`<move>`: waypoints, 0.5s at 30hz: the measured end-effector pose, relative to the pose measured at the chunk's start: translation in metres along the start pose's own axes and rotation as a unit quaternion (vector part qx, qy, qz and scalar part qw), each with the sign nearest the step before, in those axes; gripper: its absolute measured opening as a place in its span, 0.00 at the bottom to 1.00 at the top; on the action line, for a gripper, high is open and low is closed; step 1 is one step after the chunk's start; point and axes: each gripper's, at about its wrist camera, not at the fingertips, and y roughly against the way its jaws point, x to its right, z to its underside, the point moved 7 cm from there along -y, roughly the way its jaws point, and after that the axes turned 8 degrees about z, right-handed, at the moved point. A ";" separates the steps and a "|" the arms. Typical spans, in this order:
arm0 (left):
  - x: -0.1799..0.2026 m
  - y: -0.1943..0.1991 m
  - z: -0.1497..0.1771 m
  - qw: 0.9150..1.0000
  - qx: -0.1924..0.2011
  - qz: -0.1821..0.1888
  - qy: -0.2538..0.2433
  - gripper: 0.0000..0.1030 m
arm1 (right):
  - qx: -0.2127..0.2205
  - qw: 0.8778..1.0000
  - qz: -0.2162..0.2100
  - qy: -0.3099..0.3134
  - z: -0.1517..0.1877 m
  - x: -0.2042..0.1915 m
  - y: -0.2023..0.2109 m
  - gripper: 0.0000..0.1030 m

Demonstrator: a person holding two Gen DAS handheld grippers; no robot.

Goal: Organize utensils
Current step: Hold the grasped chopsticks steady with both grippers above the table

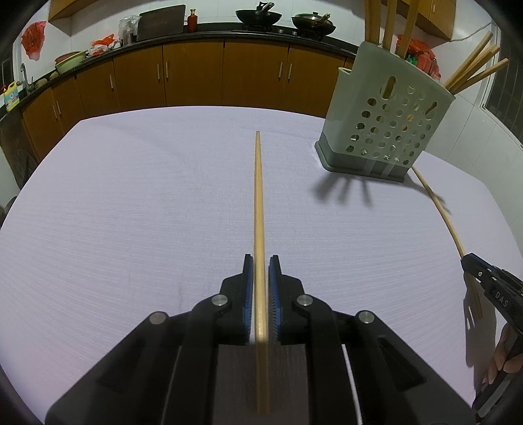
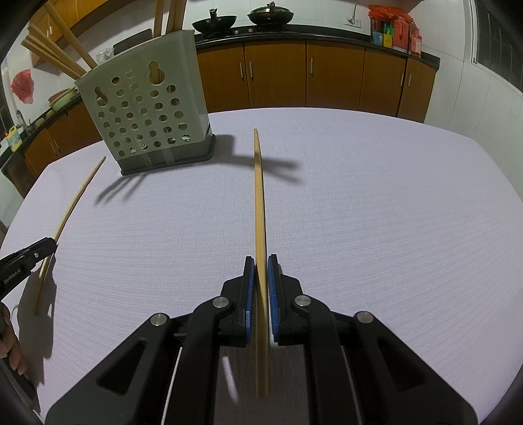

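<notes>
My left gripper (image 1: 261, 261) is shut on a wooden chopstick (image 1: 259, 202) that points forward above the table. My right gripper (image 2: 261, 261) is shut on a second wooden chopstick (image 2: 259, 202), also pointing forward. A grey perforated utensil holder (image 1: 389, 117) stands at the far right in the left wrist view and at the far left in the right wrist view (image 2: 147, 111); several chopsticks and wooden utensils stand in it. The right gripper (image 1: 470, 261) with its chopstick (image 1: 438, 209) shows at the right edge of the left view; the left gripper (image 2: 49, 243) shows at the left edge of the right view.
The table (image 1: 130, 202) has a pale lilac cloth. Behind it run orange-brown kitchen cabinets (image 1: 196, 72) with a dark countertop, woks (image 1: 258, 16) and bottles. A person's hand (image 1: 500, 363) holds the right gripper's handle.
</notes>
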 end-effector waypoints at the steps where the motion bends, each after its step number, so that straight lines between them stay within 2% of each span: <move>1: 0.000 0.000 0.000 1.000 0.000 0.000 0.000 0.13 | 0.000 1.000 0.000 0.000 0.000 0.000 0.000 0.10; 15: 0.002 0.000 0.001 1.000 0.000 -0.001 -0.003 0.15 | 0.001 1.000 0.002 0.001 0.000 -0.001 0.000 0.10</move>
